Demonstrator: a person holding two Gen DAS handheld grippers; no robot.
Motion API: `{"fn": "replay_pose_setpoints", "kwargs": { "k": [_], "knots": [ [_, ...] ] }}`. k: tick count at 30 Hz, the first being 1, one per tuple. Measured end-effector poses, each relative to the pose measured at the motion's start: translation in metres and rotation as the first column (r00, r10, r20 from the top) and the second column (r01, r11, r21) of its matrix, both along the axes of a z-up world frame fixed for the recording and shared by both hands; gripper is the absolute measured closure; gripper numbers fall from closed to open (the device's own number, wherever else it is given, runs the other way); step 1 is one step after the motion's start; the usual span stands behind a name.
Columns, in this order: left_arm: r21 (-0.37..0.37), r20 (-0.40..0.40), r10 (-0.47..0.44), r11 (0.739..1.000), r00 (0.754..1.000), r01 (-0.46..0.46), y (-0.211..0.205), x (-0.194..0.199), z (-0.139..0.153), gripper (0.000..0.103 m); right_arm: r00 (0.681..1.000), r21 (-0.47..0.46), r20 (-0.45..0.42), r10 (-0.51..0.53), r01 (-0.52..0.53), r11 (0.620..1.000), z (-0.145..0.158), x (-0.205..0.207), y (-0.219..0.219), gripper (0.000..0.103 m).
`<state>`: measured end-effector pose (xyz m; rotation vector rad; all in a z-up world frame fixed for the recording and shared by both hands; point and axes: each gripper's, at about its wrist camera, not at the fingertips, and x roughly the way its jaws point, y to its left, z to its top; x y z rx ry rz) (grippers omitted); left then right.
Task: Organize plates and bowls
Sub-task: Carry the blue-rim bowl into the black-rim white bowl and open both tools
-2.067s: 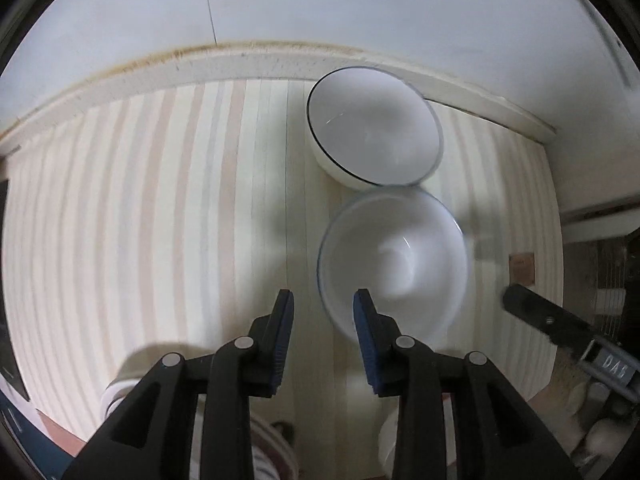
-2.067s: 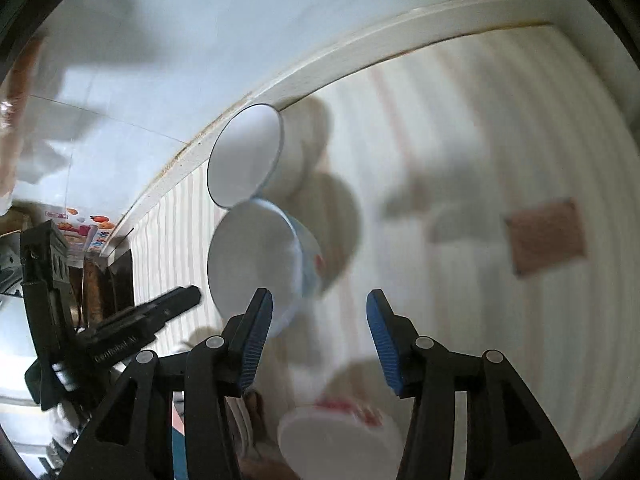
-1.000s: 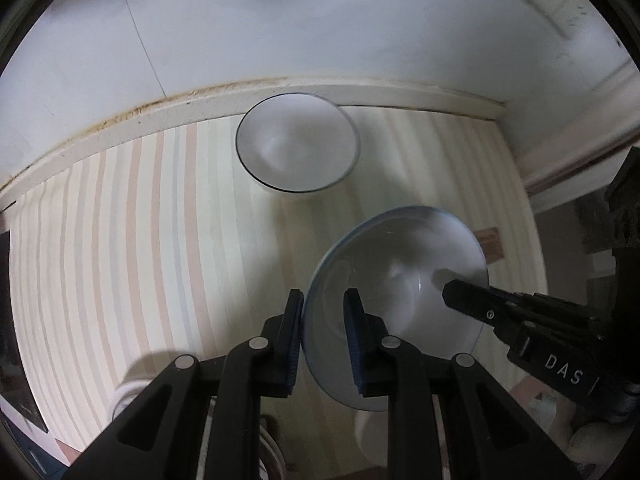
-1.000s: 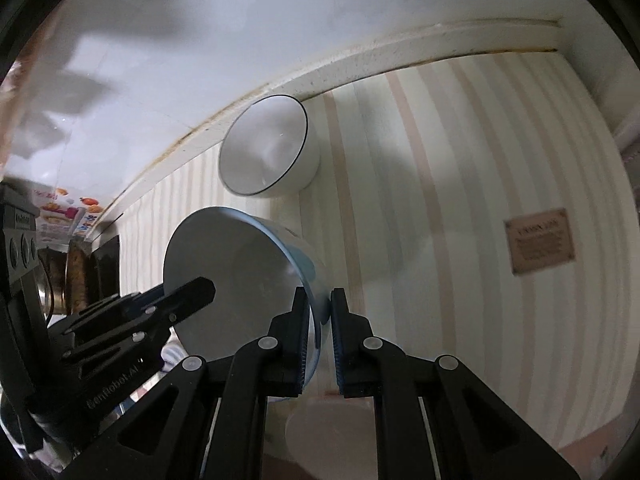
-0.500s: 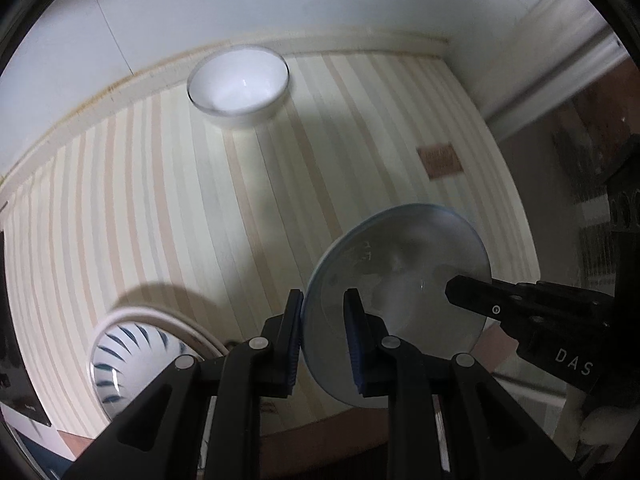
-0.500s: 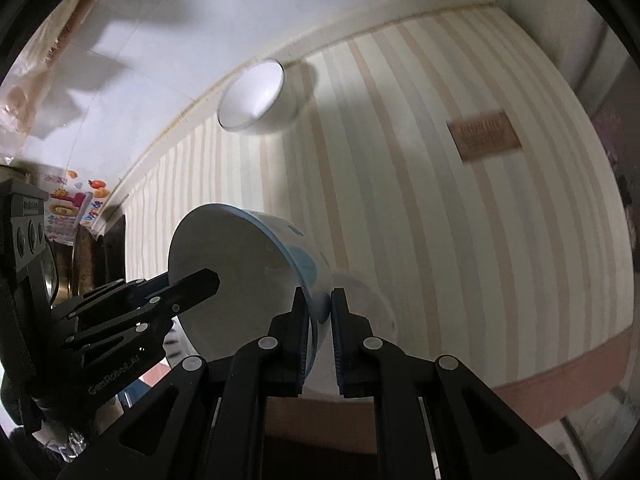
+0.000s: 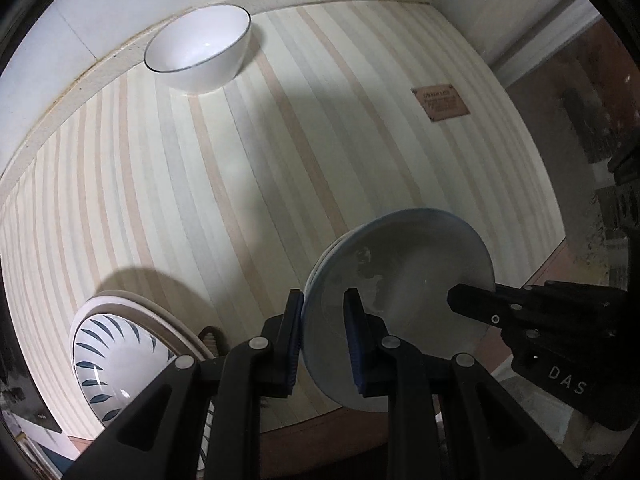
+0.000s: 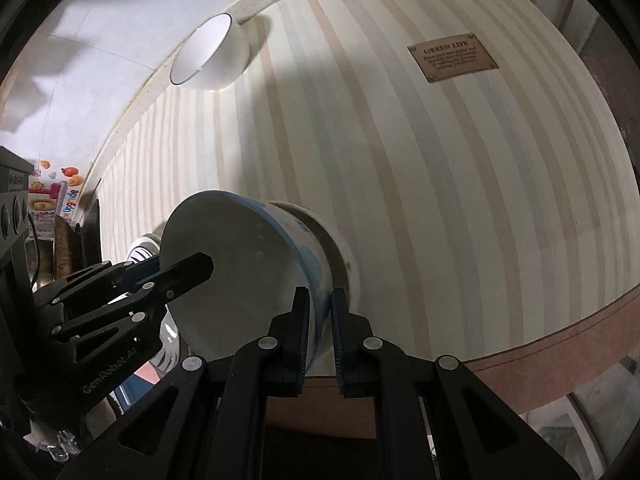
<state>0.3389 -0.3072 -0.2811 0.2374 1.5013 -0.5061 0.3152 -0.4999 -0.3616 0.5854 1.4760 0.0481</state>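
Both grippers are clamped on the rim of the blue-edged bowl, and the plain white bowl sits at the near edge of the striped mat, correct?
Not quite. Both the left gripper and right gripper do clamp the blue-edged bowl, but the plain white bowl sits at the far edge of the striped mat, by the wall, as the left wrist view shows.

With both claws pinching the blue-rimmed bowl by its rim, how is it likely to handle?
Blue-rimmed bowl: probably rigid, breakable ceramic. Its glossy glaze could slip in the left claw and right claw. Hanging tilted off thin rim grips, it may pivot.
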Motion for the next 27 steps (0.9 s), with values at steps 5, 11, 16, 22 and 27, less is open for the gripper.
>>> {"fn": "replay_pose_setpoints", "kwargs": {
  "k": [5, 11, 16, 22, 27],
  "knots": [
    [0.021, -0.007, -0.008, 1.0, 1.0, 0.008, -0.002, -0.002, -0.008, 0.085, 1.0, 0.001, -0.016, 0.001, -0.001, 1.0, -0.006, -0.001, 0.0, 0.091],
    [0.036, -0.014, -0.001, 0.999, 1.0, 0.001, -0.002, -0.002, -0.016, 0.085, 1.0, -0.003, -0.02, 0.005, -0.005, 1.0, -0.007, 0.005, 0.002, 0.091],
    [0.049, -0.017, 0.0, 0.999, 1.0, 0.001, -0.005, -0.003, -0.021, 0.085, 1.0, -0.018, -0.019, 0.016, -0.017, 1.0, -0.005, 0.007, 0.003, 0.091],
    [0.07, -0.028, -0.001, 0.998, 1.0, 0.003, -0.007, -0.005, -0.03, 0.085, 1.0, -0.041, -0.019, 0.014, -0.014, 0.999, -0.004, 0.006, 0.005, 0.088],
    [0.081, -0.016, -0.006, 0.997, 1.0, 0.007, -0.011, -0.006, -0.031, 0.085, 1.0, -0.048, -0.02, 0.02, -0.021, 0.999, -0.005, 0.008, 0.006, 0.088]
  ]
}}
